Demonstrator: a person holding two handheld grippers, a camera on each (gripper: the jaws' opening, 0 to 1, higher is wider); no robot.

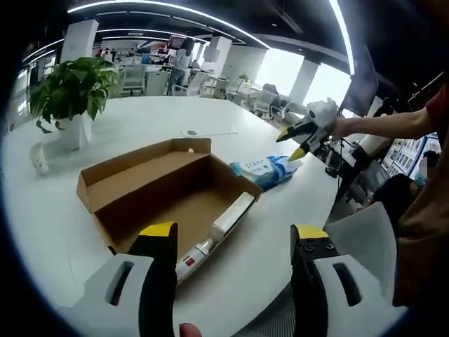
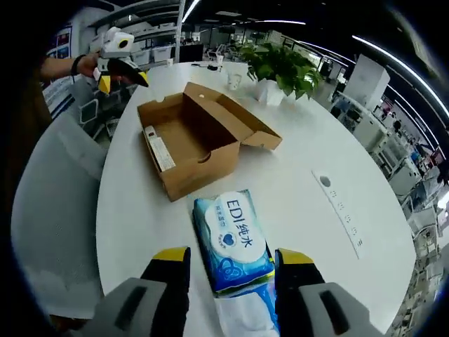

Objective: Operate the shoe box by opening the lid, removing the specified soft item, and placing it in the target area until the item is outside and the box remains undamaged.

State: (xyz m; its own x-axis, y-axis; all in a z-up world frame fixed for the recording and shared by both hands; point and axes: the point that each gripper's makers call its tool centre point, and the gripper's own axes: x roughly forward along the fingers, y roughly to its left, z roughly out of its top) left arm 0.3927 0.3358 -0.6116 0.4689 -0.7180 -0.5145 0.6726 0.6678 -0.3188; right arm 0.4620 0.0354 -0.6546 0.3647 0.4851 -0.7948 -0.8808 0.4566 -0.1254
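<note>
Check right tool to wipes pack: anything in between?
Nothing visible. The blue wipes pack lies on the white table outside the open shoe box, right ahead of the right tool, jaws open either side.

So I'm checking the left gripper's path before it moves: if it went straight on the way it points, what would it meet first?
Probably the open shoe box: the left gripper, jaws apart, points at its near wall, by the white tube inside. Depth is unclear, so that's a guess.
</note>
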